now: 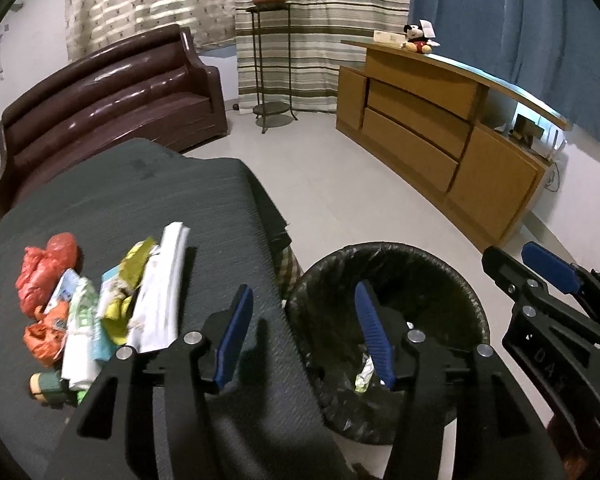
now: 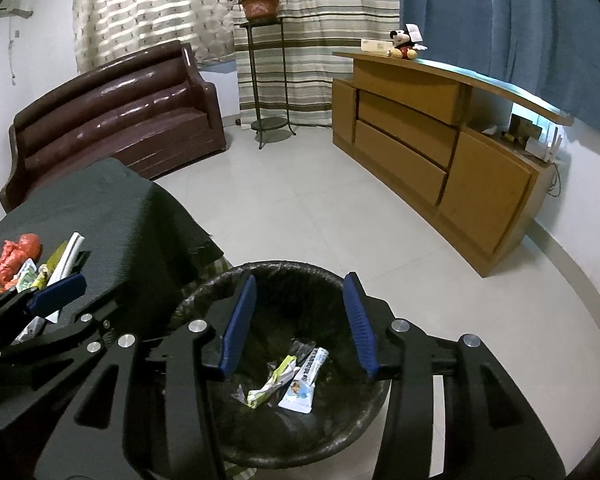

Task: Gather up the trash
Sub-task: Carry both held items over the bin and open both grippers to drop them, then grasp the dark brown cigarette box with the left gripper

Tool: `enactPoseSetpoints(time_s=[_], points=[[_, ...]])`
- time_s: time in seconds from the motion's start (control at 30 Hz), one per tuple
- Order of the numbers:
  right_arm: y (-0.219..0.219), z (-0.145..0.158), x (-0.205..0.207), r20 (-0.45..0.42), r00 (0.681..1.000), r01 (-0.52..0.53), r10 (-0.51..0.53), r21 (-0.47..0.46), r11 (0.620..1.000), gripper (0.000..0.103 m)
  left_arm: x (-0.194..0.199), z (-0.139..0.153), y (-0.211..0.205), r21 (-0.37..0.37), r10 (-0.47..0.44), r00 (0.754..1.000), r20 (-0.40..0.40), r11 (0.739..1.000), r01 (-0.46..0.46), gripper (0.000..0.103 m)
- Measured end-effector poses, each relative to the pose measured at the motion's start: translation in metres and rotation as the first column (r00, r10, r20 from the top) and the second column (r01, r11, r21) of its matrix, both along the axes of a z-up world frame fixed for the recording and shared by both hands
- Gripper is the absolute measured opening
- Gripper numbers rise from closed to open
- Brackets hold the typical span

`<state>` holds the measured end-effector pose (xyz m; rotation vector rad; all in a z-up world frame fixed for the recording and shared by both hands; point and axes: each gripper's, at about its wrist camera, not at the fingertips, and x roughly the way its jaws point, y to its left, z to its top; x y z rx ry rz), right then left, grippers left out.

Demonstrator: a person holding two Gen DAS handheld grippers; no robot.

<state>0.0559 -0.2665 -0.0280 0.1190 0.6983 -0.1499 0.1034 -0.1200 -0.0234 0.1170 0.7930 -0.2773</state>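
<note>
Hovering with jaws spread and empty, the right gripper hangs over the bin, where wrappers lie. Also spread and empty, the left gripper straddles the table edge beside the trash pile.
</note>
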Motion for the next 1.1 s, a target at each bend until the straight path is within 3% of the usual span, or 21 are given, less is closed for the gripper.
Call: enactPoseSetpoints(time_s=[0.73,1.1], points=[[0.064,0.01,-0.056,-0.028,0.993,-0.111,0.111,-0.015,0.994,0.05,-0.059,0.017,0.081,0.013,0.108,0.993,0.036,0.994,-0.109,0.059],[0.09,0.012,-0.072,-0.03,0.987,-0.157,0.156,-0.046,0.986,0.05,-0.078,0.004,0.119,0.019,0.159,0.987,0.01,0.987,-0.159,0.063]])
